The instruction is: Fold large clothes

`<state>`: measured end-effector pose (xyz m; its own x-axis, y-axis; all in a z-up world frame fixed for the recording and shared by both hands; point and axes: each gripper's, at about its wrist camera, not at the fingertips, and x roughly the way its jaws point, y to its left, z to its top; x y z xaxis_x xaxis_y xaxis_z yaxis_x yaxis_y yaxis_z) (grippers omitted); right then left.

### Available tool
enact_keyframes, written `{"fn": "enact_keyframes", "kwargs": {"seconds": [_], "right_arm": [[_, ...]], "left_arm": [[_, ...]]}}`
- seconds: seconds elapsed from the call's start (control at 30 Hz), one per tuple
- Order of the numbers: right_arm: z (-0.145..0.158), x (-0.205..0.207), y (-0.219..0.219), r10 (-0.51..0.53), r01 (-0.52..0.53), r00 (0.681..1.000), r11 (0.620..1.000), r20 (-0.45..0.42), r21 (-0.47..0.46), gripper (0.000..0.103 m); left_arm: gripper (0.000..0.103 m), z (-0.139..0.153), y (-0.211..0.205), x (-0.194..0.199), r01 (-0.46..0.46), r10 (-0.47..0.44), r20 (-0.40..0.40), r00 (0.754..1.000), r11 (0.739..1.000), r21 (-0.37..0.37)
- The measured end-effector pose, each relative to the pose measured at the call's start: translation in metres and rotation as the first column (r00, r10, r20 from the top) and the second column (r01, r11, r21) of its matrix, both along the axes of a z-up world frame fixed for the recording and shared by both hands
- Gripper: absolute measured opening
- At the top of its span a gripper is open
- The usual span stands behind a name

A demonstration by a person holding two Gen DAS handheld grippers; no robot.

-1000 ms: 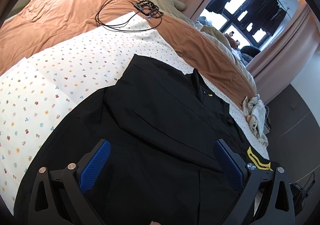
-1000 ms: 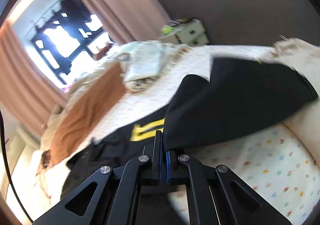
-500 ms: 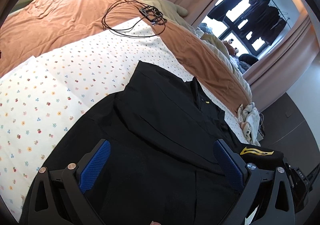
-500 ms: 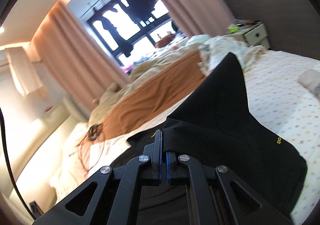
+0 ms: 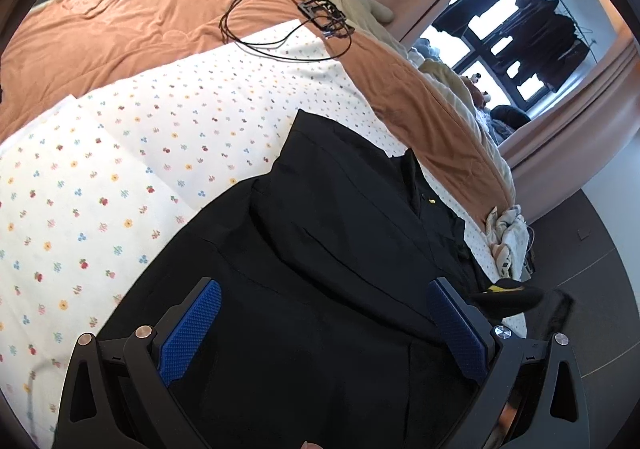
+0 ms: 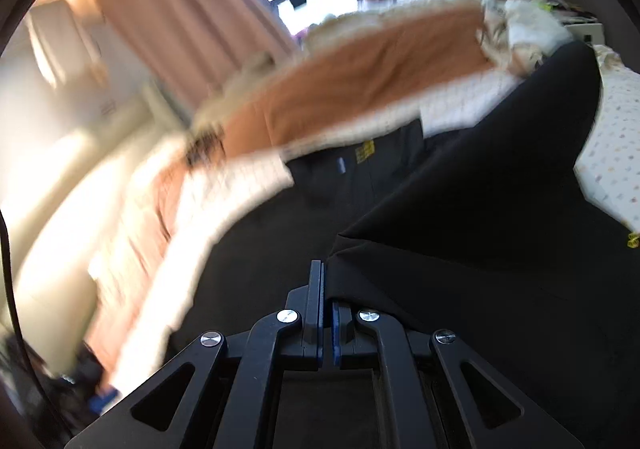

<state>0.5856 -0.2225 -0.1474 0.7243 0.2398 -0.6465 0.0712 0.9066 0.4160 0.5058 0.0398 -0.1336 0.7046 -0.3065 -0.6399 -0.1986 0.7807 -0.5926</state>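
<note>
Right wrist view is showing the right gripper (image 6: pixel 326 289) clamping an edge of the black garment (image 6: pixel 480 209), with its jaws fully closed on the fabric so that the cloth is draping away from the pinch point in a taut panel; gripping the edge rather than the middle is keeping the panel flat as it is being carried over the rest of the garment, apparently for a fold. Background detail in this view is smeared by motion blur. Left wrist view is showing the left gripper (image 5: pixel 320 329) hovering above the garment (image 5: pixel 340 249) with its jaws standing wide apart and nothing between the blue pads (image 5: pixel 190 329), probably positioned to receive or steady the incoming layer. Most of the garment is lying spread on the floral sheet (image 5: pixel 120 177) of the bed, beside the orange blanket (image 5: pixel 140 17), where a black cable (image 5: pixel 280 25) is resting well clear of the work area.
</note>
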Motion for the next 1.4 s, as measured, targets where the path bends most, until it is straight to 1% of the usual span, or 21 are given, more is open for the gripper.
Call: {"fn": "enact_keyframes", "kwargs": {"seconds": [0.03, 0.1, 0.17, 0.23, 0.33, 0.47, 0.5, 0.57, 0.63, 0.7, 0.77, 0.87, 0.93, 1.03, 1.13, 1.23, 1.3, 1.4], "right_arm": [[-0.011, 0.007, 0.004, 0.008, -0.009, 0.999, 1.0, -0.052, -0.018, 0.006], [-0.025, 0.014, 0.01, 0.045, -0.048, 0.992, 0.998, -0.12, -0.027, 0.019], [-0.034, 0.014, 0.011, 0.081, -0.081, 0.984, 0.997, -0.161, 0.002, 0.044], [-0.033, 0.01, 0.013, 0.094, -0.092, 0.981, 0.996, -0.167, 0.02, 0.054], [-0.028, -0.004, 0.01, 0.093, -0.088, 0.981, 0.995, -0.169, 0.036, 0.056], [-0.016, -0.024, -0.005, 0.072, -0.054, 0.983, 0.992, -0.17, 0.111, 0.056], [-0.012, -0.033, -0.013, 0.054, -0.032, 0.985, 0.991, -0.166, 0.132, 0.056], [-0.005, -0.047, -0.028, 0.005, 0.016, 0.988, 0.991, -0.156, 0.135, 0.056], [0.002, -0.06, -0.045, -0.066, 0.084, 0.987, 0.989, -0.147, 0.118, 0.056], [0.006, -0.074, -0.068, -0.153, 0.17, 0.978, 0.978, -0.143, 0.12, 0.056], [0.008, -0.087, -0.086, -0.215, 0.234, 0.966, 0.963, -0.142, 0.134, 0.056], [0.01, -0.107, -0.109, -0.313, 0.331, 0.938, 0.936, -0.148, 0.118, 0.056], [0.013, -0.126, -0.123, -0.395, 0.409, 0.908, 0.908, -0.141, 0.091, 0.056], [0.014, -0.149, -0.139, -0.468, 0.479, 0.873, 0.875, -0.135, 0.067, 0.056], [0.009, -0.164, -0.152, -0.517, 0.531, 0.841, 0.845, -0.159, 0.057, 0.056], [0.0, -0.171, -0.161, -0.539, 0.556, 0.819, 0.83, -0.195, 0.042, 0.056], [-0.005, -0.163, -0.163, -0.539, 0.559, 0.813, 0.828, -0.221, 0.035, 0.056], [-0.023, -0.147, -0.156, -0.55, 0.565, 0.79, 0.825, -0.271, -0.031, 0.056]], "left_arm": [[0.102, -0.001, -0.002, 0.002, -0.002, 0.002, -0.002, 1.0, 1.0, -0.007], [0.102, -0.003, -0.007, 0.005, -0.001, 0.001, -0.007, 1.0, 1.0, -0.012], [0.102, -0.004, -0.014, 0.008, 0.016, -0.016, -0.01, 1.0, 1.0, -0.005], [0.102, -0.006, -0.022, 0.009, 0.035, -0.034, -0.014, 0.999, 0.999, 0.018], [0.102, -0.006, -0.029, 0.007, 0.046, -0.046, -0.013, 0.999, 0.998, 0.041], [0.102, -0.005, -0.03, 0.005, 0.04, -0.039, -0.006, 0.999, 0.998, 0.057], [0.102, -0.006, -0.031, 0.005, 0.04, -0.039, -0.007, 0.999, 0.997, 0.059], [0.102, -0.007, -0.032, 0.005, 0.04, -0.04, -0.009, 0.999, 0.997, 0.059], [0.102, -0.007, -0.032, 0.005, 0.043, -0.042, -0.011, 0.999, 0.998, 0.054], [0.102, -0.006, -0.034, 0.005, 0.045, -0.045, -0.006, 0.999, 0.998, 0.051], [0.102, -0.004, -0.036, 0.005, 0.051, -0.051, -0.002, 0.999, 0.997, 0.05], [0.102, -0.003, -0.039, 0.005, 0.063, -0.063, -0.002, 0.998, 0.997, 0.045], [0.102, -0.003, -0.04, 0.005, 0.065, -0.065, -0.003, 0.998, 0.997, 0.041], [0.102, -0.003, -0.041, 0.004, 0.068, -0.068, -0.003, 0.998, 0.997, 0.037], [0.102, -0.003, -0.043, 0.004, 0.071, -0.071, -0.002, 0.998, 0.997, 0.038], [0.102, -0.002, -0.044, 0.003, 0.071, -0.071, 0.0, 0.997, 0.997, 0.041], [0.102, -0.002, -0.044, 0.003, 0.071, -0.071, -0.001, 0.997, 0.997, 0.04], [0.102, -0.002, -0.042, 0.003, 0.065, -0.065, -0.001, 0.998, 0.997, 0.035]]}}
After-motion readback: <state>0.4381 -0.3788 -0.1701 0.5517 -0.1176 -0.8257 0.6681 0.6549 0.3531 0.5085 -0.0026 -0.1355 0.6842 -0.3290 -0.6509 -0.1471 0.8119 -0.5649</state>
